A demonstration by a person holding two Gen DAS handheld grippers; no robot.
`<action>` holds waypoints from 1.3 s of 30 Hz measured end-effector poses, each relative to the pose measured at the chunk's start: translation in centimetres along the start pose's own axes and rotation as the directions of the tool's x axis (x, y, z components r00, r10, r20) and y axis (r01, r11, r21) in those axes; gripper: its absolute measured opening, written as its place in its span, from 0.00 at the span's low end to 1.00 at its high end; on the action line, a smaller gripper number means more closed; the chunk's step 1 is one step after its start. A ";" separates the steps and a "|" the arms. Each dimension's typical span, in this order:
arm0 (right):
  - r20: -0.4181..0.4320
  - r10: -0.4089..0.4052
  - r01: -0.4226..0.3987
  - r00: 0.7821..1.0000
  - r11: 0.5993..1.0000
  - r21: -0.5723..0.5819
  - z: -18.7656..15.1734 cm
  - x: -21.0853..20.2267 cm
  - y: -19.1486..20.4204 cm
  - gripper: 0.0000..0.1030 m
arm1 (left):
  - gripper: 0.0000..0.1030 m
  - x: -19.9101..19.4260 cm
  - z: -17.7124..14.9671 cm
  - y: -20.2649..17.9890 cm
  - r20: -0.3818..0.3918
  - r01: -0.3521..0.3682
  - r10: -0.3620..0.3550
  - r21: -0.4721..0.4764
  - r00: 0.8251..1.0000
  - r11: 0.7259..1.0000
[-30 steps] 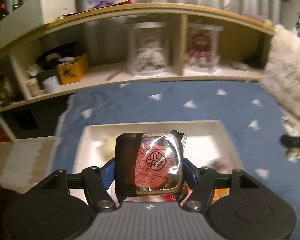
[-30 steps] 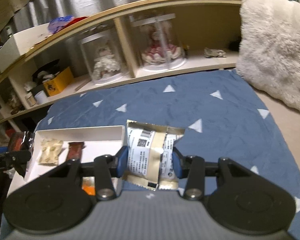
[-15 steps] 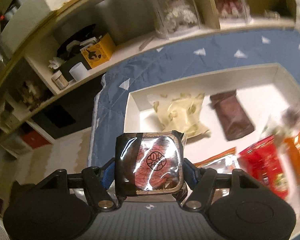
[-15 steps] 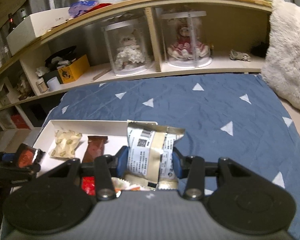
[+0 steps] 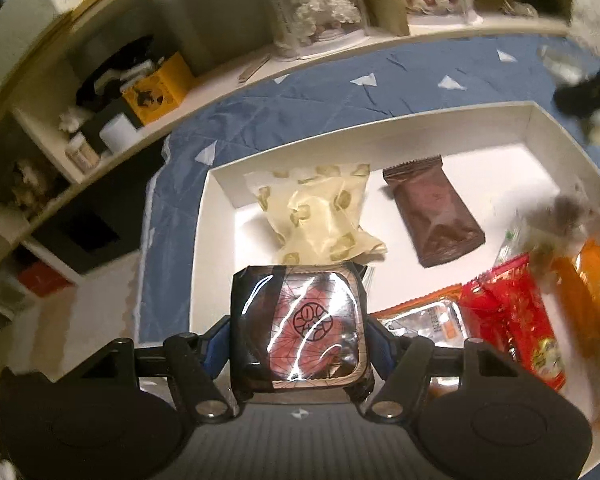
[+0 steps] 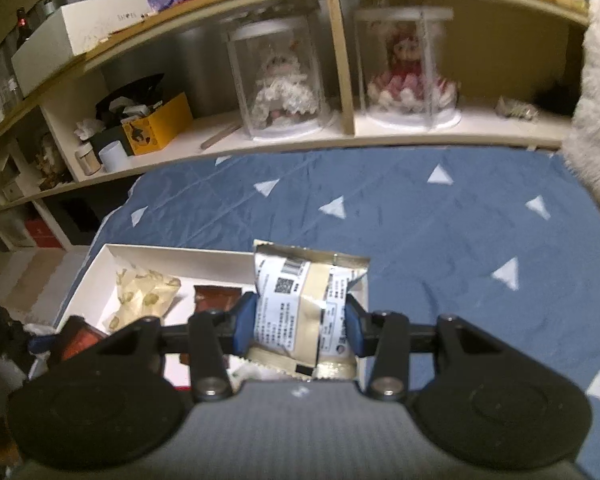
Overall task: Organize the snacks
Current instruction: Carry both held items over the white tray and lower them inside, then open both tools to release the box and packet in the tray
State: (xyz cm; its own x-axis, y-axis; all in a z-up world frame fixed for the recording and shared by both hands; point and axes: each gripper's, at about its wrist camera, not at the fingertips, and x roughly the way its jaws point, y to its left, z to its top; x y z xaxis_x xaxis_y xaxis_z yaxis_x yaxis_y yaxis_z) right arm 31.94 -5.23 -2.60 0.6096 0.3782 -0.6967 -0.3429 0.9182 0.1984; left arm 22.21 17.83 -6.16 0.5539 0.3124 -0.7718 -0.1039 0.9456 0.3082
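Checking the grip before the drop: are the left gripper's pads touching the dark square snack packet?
Touching. The left wrist view shows the left gripper with both blue pads pressed against the sides of the dark square packet.

Left claw (image 5: 299,344): matte black body, two round black discs near the corners, grey ribbed centre plate with small white mark, silver screws on black linkage arms, blue pads on fingers (image 5: 216,346). Right claw (image 6: 300,326): same build, blue pads.
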 end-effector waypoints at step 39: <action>-0.171 0.000 0.003 0.985 1.000 0.018 0.3 6.8 0.8 0.53 | 0.85 -0.9 -0.7 5.5 0.065 0.212 -0.202 -0.258 0.977 0.943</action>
State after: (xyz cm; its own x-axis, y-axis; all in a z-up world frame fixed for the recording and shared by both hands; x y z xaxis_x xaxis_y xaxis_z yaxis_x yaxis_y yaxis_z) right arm 35.99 -1.91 -6.95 0.4785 0.3529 -0.8040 -0.3282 0.9212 0.2090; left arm 20.57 22.82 -4.21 0.6157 0.1087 -0.7804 -0.1941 0.9808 -0.0166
